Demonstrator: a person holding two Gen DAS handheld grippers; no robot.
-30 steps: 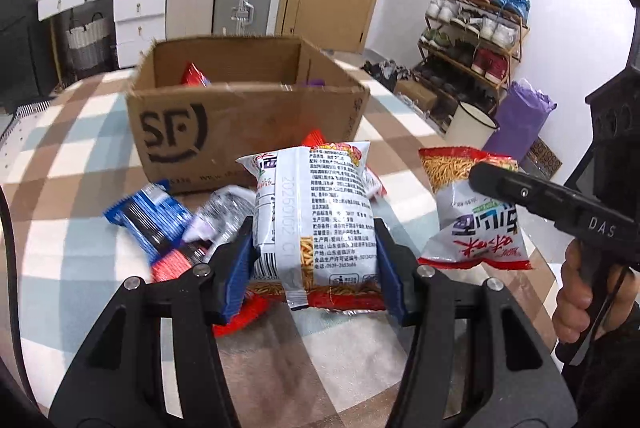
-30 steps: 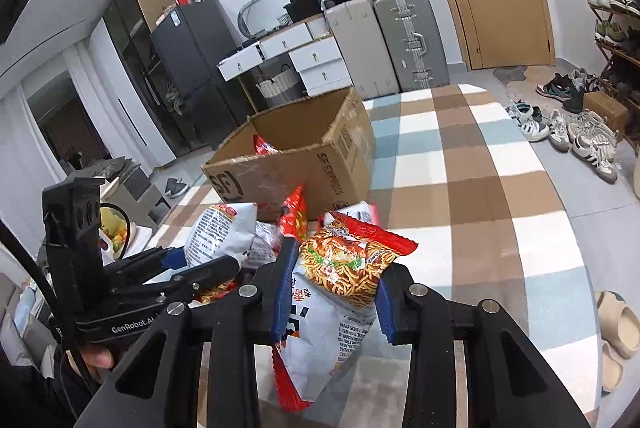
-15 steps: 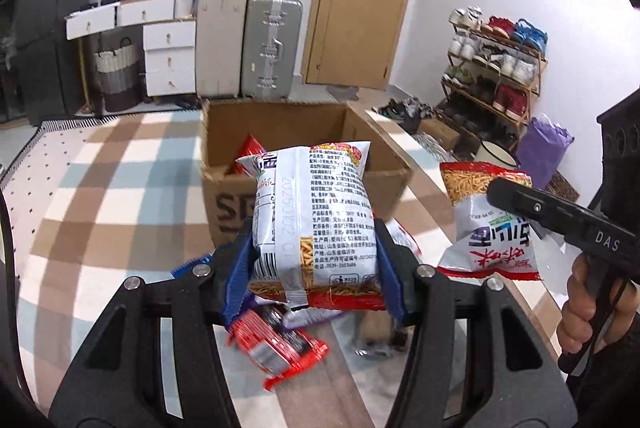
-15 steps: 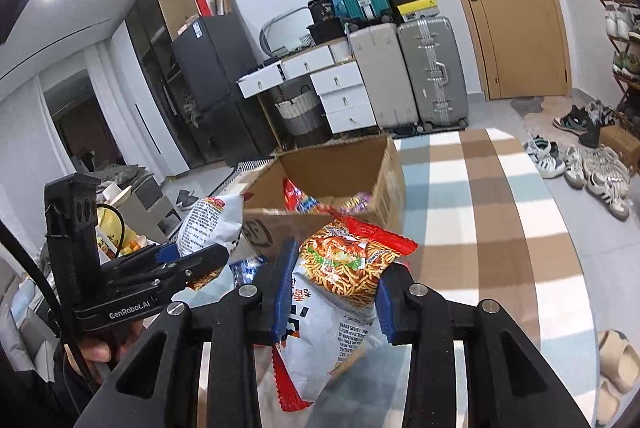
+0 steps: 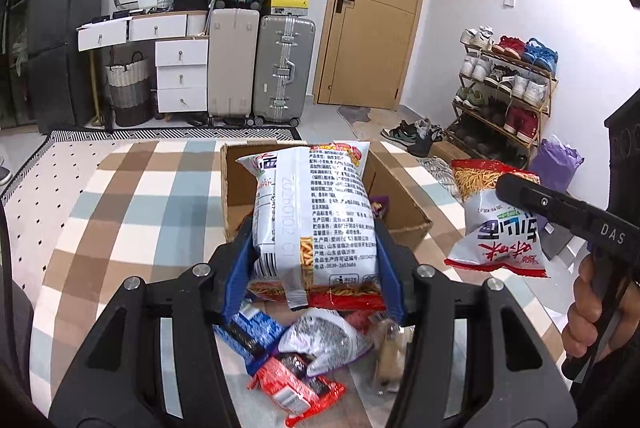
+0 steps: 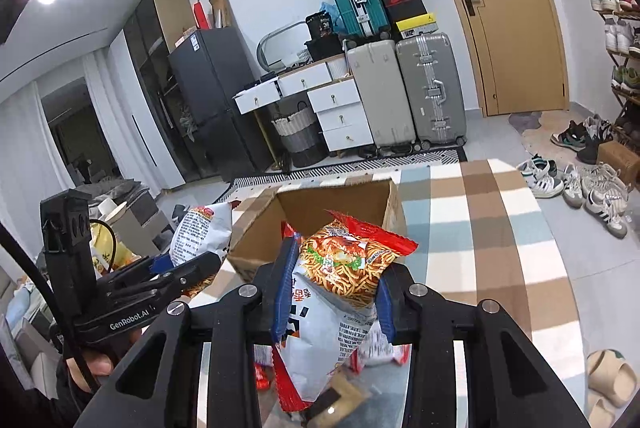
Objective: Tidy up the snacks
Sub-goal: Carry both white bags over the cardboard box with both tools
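Note:
My left gripper (image 5: 312, 252) is shut on a white and red noodle-snack bag (image 5: 312, 212), held upright above the table, in front of the open cardboard box (image 5: 404, 208). My right gripper (image 6: 332, 284) is shut on a similar noodle-snack bag (image 6: 340, 292), lifted just before the same box (image 6: 256, 228). The right gripper with its bag (image 5: 496, 228) shows at the right of the left wrist view. The left gripper's bag (image 6: 200, 232) shows at the left of the right wrist view. Loose snack packets (image 5: 296, 380) lie on the table below.
The table has a checked cloth (image 5: 120, 196). A blue packet (image 5: 248, 328), a silver packet (image 5: 324, 340) and a red packet (image 5: 296, 384) lie under the left gripper. Suitcases (image 5: 280, 68), drawers (image 5: 180, 72) and a shoe rack (image 5: 504, 88) stand behind.
Both grippers have risen with their bags and moved toward the box. The loose packets on the table now lie lower in the left wrist view.

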